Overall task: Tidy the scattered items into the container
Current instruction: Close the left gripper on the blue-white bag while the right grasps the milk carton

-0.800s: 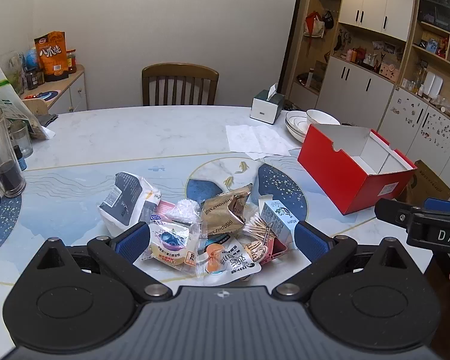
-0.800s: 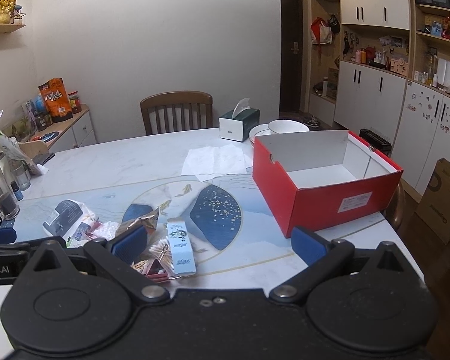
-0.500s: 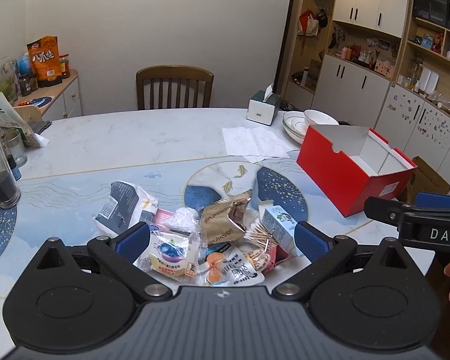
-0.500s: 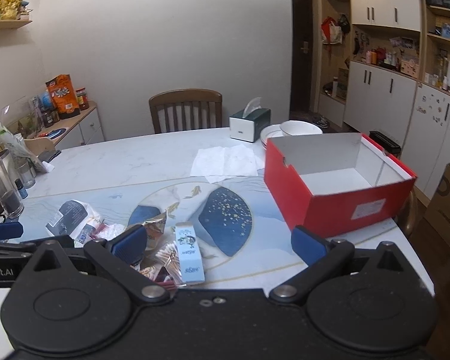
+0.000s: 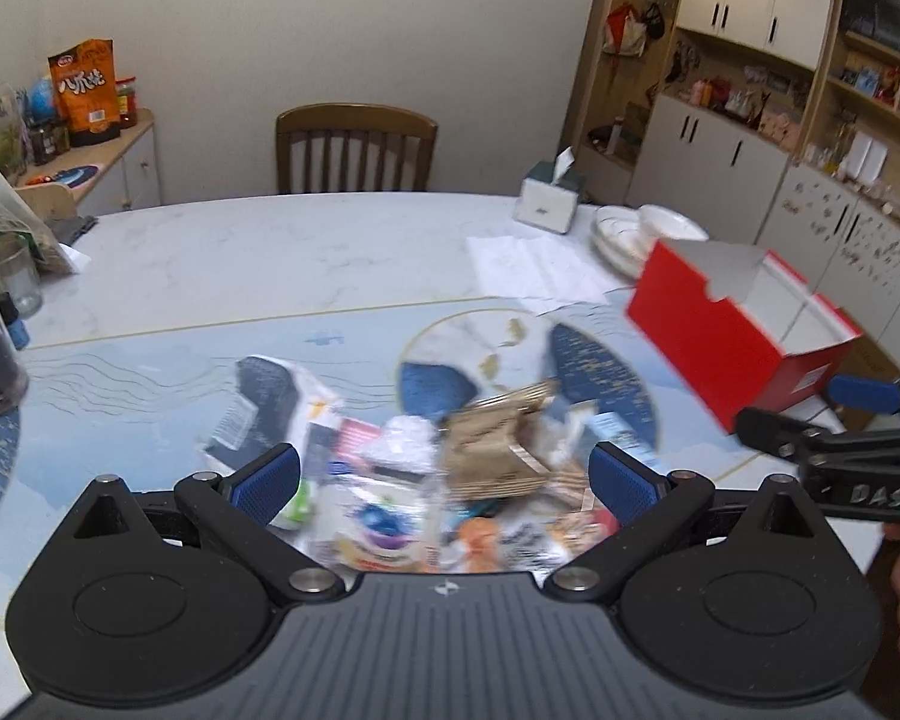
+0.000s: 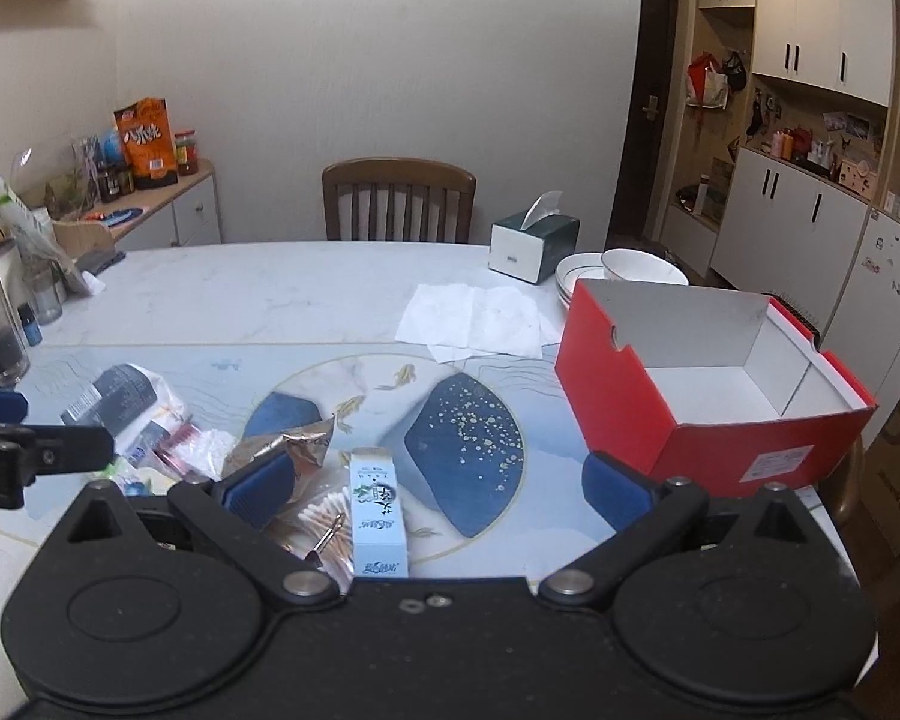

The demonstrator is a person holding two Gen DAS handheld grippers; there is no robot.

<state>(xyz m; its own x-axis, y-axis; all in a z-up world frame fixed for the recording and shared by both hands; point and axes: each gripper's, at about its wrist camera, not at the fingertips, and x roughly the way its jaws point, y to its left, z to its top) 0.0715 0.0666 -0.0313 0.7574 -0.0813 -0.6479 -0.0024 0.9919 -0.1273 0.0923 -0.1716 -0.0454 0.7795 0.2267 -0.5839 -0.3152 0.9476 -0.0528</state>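
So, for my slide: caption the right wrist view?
Open right gripper above scattered packets, empty red box alongside.

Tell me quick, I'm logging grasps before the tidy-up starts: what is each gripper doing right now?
Left gripper: open, holding nothing, over the pile of packets.
Right gripper: open, holding nothing, above the pale blue box.

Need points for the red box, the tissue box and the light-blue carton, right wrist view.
red box (image 6: 744,450), right wrist view, on its red front wall.
tissue box (image 6: 513,252), right wrist view, on its white front face.
light-blue carton (image 6: 377,516), right wrist view, on its top face, mid-length.
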